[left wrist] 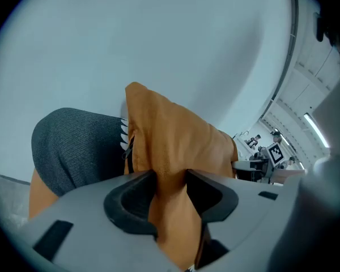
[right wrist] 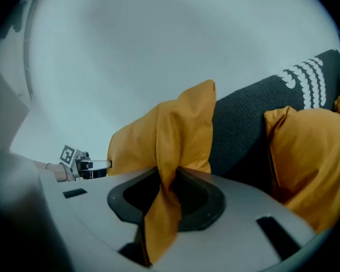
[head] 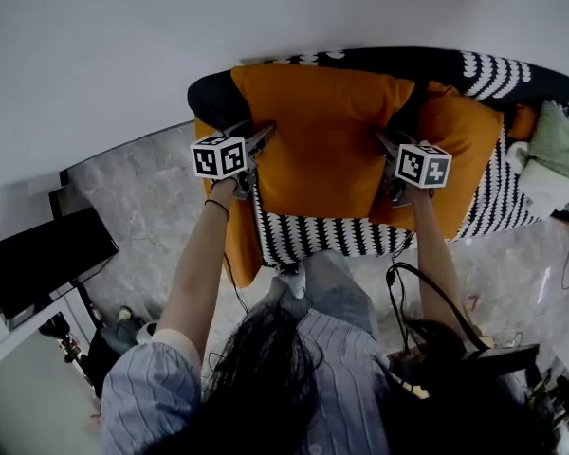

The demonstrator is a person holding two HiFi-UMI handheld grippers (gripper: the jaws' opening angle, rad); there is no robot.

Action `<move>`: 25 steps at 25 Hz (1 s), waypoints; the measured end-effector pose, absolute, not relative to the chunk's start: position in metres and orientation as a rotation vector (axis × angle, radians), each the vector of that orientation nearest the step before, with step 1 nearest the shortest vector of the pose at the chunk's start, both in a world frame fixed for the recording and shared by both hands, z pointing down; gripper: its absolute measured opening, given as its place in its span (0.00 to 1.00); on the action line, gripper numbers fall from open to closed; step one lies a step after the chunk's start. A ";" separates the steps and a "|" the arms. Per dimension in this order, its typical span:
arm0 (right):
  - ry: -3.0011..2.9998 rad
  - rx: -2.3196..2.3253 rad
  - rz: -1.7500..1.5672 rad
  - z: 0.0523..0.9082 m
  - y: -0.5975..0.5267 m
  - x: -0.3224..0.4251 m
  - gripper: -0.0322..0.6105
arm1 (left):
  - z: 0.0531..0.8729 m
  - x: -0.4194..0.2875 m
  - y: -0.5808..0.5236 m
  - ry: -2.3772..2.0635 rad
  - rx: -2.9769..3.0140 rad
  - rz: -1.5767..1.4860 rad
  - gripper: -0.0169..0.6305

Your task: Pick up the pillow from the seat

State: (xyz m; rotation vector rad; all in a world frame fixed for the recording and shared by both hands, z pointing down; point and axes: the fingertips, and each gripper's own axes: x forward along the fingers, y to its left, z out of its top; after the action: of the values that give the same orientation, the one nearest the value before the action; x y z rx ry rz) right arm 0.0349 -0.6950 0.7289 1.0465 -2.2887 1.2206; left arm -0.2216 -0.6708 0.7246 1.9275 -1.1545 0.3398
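Observation:
An orange pillow (head: 322, 140) rests on a seat covered in black-and-white patterned cloth (head: 313, 237), against a dark backrest (head: 379, 60). My left gripper (head: 263, 137) is at the pillow's left edge and my right gripper (head: 383, 146) at its right edge. In the left gripper view the pillow (left wrist: 170, 143) has its orange cloth pinched between the jaws of the left gripper (left wrist: 170, 187). The right gripper view shows the pillow (right wrist: 178, 132) clamped the same way in the right gripper (right wrist: 169, 190). Both grippers are shut on the pillow.
A second orange pillow (head: 467, 150) leans just right of the held one, also in the right gripper view (right wrist: 309, 157). Green cloth (head: 559, 140) lies at the seat's far right. A black screen (head: 43, 254) stands on the marble floor at left. A cable (head: 427, 282) hangs by the right arm.

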 end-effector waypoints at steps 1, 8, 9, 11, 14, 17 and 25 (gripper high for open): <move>-2.300 1.033 1.203 0.723 -0.690 0.032 0.20 | 0.721 -0.225 -0.665 -1.161 1.929 0.332 0.31; -2.347 1.071 1.124 0.678 -0.643 0.025 0.19 | 0.681 -0.234 -0.613 -1.184 1.969 0.284 0.28; -2.354 1.083 1.111 0.672 -0.636 0.024 0.19 | 0.675 -0.235 -0.606 -1.191 1.975 0.275 0.28; -2.373 1.098 1.075 0.657 -0.623 0.021 0.19 | 0.662 -0.238 -0.593 -1.211 1.984 0.245 0.27; -2.413 1.121 1.032 0.633 -0.608 0.014 0.19 | 0.640 -0.247 -0.577 -1.258 2.000 0.184 0.27; -2.457 1.157 0.985 0.607 -0.597 0.011 0.19 | 0.615 -0.251 -0.566 -1.302 2.033 0.123 0.26; -2.580 1.252 0.844 0.519 -0.571 0.012 0.19 | 0.520 -0.254 -0.532 -1.304 2.208 -0.046 0.25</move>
State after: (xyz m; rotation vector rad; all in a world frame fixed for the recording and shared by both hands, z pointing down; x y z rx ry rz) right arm 0.0121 -0.5707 0.5192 1.2517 -2.5801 0.8443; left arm -0.2542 -0.5321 0.5201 2.2080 -1.3044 -0.0458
